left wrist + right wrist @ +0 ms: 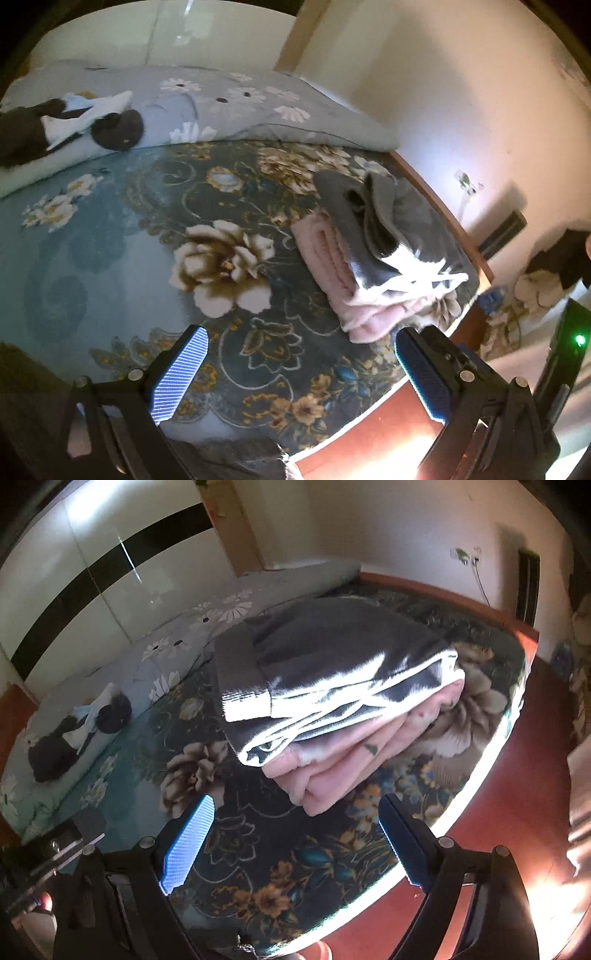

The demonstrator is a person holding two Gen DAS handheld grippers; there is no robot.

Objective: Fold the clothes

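A folded grey garment (384,229) lies on top of a folded pink garment (332,266) near the right edge of the bed. The stack shows close up in the right wrist view, grey (332,664) over pink (351,760). My left gripper (301,373) is open and empty, held above the bedspread short of the stack. My right gripper (295,842) is open and empty, just in front of the pink garment. A dark grey cloth (229,458) lies at the bottom edge under the left gripper.
A floral bedspread (129,258) covers the bed. A rolled daisy quilt (240,107) lies at the far side with dark and white clothes (66,125) on it. The bed's edge and red floor (517,830) are to the right. White wardrobe doors (92,572) stand behind.
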